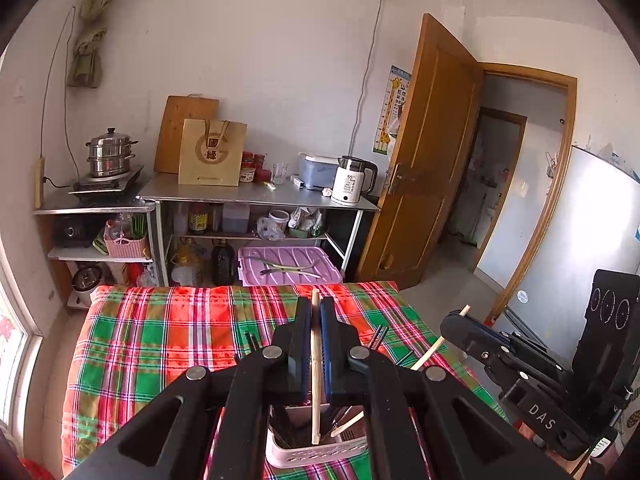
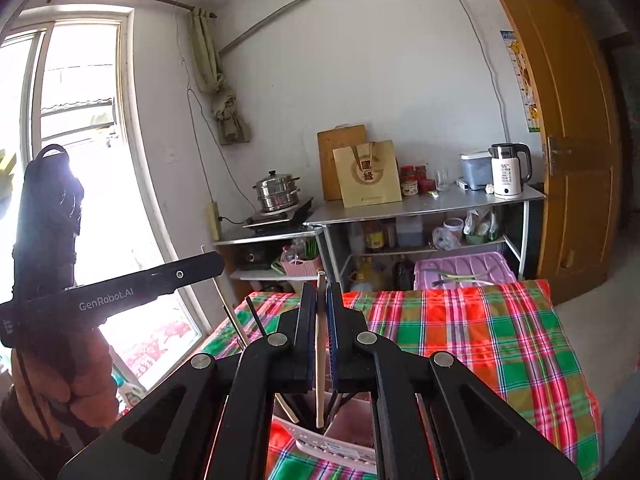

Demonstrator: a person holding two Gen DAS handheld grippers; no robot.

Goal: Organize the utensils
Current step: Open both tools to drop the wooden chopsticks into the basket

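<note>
A: While both grippers point a little below level over the plaid-covered table (image 1: pixel 160 344), note the poses. Left gripper (image 1: pixel 316 320)?

B: Jaws pinched together on one pale wooden chopstick (image 1: pixel 315 364). It stands nearly upright between the pads, upper tip just past the fingertips at 12 o'clock, lower end hanging over the white perforated utensil basket (image 1: pixel 316 458) at 6 o'clock.

A: Right gripper (image 2: pixel 320 308)?

B: Same posture: jaws closed on a second chopstick (image 2: pixel 320 344), upright, lower end above the same basket (image 2: pixel 340 446). In the left wrist view that gripper sits at 4 o'clock, stick slanting through it.

A: Count.

B: Two chopsticks held, one per gripper. One basket on the cloth; dark utensils stand in it, number unclear. In the right wrist view the left gripper's body crosses at 9 o'clock, held by a hand in an orange sleeve (image 2: pixel 80 380).

A: Background?

B: One lilac bin lid (image 1: pixel 288 266) at 12 o'clock with a few utensils lying on it; one white kettle (image 1: pixel 352 180) on the steel shelf.
</note>
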